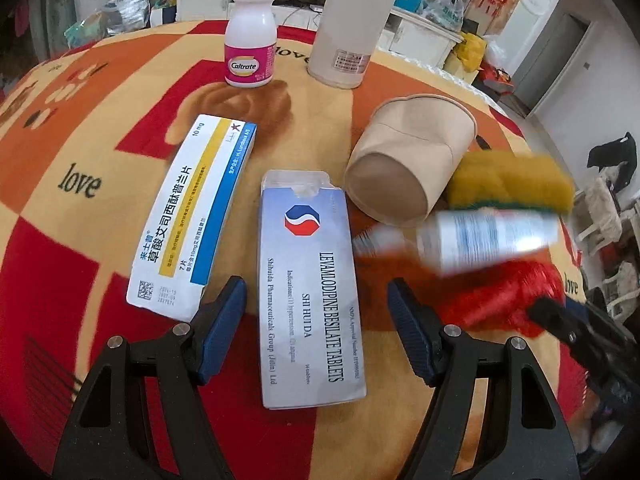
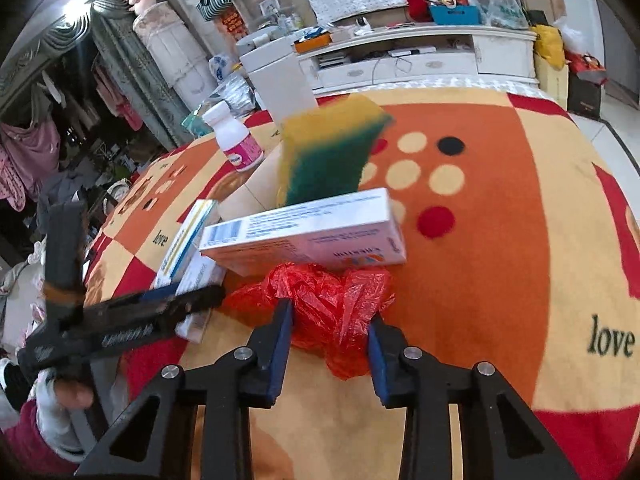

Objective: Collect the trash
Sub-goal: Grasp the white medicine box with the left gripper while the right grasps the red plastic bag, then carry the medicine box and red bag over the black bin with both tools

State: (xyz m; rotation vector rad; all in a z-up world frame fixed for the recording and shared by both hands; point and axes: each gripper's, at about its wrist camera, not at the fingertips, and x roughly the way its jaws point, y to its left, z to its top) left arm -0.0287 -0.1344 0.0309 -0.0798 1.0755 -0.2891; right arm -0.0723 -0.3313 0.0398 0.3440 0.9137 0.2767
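Patterned blanket (image 2: 500, 240): right hand-held gripper (image 2: 330, 320) clenching red plastic bag (image 2: 332, 300) for collection; left hand-held gripper (image 1: 316, 320) hovering released over tablet box (image 1: 308, 292).

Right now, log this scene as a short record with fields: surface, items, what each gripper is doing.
surface: patterned blanket printed with "love"
upright items: Caltrate bottle, white cylindrical container
lying items: blue-and-yellow medicine box, Levamlodipine Besilate Tablets box, brown paper cup on its side
right side cluster: yellow-green sponge, white medicine box, red plastic bag
left gripper: open, fingers either side of the Levamlodipine box
right gripper: closed on the red plastic bag
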